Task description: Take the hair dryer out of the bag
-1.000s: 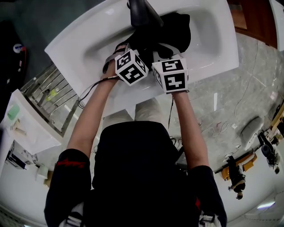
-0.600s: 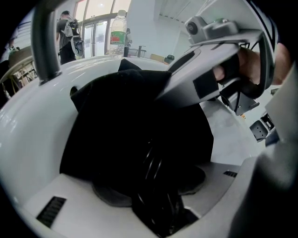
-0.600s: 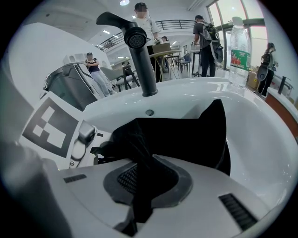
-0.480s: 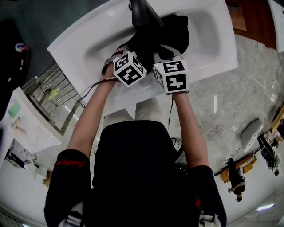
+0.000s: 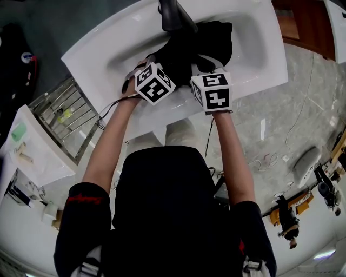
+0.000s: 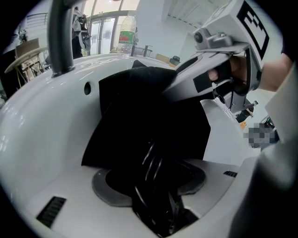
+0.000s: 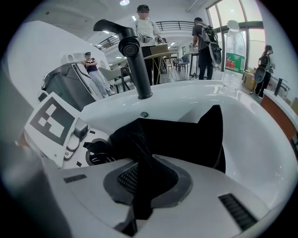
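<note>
A black cloth bag (image 5: 213, 38) lies in a white sink (image 5: 108, 48), under a black tap (image 5: 172, 13). Both grippers reach into the bag's near side, side by side. My right gripper (image 7: 142, 186) is shut on a pinched fold of the bag (image 7: 186, 139). My left gripper (image 6: 156, 186) is shut on a glossy black ribbed part, apparently the hair dryer (image 6: 156, 176), at the bag's mouth (image 6: 139, 107). The right gripper view shows a round black grille (image 7: 95, 155) at the left gripper's tips. The rest of the dryer is hidden by the cloth.
The tap (image 7: 135, 60) rises just behind the bag, and the sink's wall (image 6: 37, 125) curves round it. A water bottle (image 7: 234, 51) stands on the far rim. A metal rack (image 5: 65, 116) is left of the sink. People stand in the background.
</note>
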Demonstrator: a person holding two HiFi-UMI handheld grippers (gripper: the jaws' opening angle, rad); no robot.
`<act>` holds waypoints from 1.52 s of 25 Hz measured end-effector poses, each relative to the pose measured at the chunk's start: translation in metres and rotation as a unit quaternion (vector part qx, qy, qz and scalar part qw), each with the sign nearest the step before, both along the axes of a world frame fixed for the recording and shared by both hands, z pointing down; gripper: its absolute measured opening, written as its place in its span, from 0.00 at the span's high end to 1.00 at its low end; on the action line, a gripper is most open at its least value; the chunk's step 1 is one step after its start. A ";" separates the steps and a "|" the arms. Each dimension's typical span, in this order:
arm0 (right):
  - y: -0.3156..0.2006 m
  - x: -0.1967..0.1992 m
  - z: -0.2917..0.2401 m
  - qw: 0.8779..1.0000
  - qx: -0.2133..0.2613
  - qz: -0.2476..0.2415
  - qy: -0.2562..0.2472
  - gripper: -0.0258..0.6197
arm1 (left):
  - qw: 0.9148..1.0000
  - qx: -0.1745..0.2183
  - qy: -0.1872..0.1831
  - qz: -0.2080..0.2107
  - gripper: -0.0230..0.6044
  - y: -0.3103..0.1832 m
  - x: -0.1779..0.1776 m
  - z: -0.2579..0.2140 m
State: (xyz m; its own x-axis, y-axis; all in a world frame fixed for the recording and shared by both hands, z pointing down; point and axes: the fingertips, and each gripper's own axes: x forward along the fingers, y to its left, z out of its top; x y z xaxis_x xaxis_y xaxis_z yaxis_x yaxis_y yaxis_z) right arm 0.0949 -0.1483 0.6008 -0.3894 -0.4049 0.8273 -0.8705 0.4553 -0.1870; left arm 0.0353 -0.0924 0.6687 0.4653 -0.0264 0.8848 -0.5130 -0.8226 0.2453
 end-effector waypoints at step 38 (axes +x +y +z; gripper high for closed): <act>-0.005 0.021 -0.002 0.999 0.007 0.026 0.026 0.89 | 1.000 0.021 -0.001 0.008 0.60 0.003 -0.029 -0.039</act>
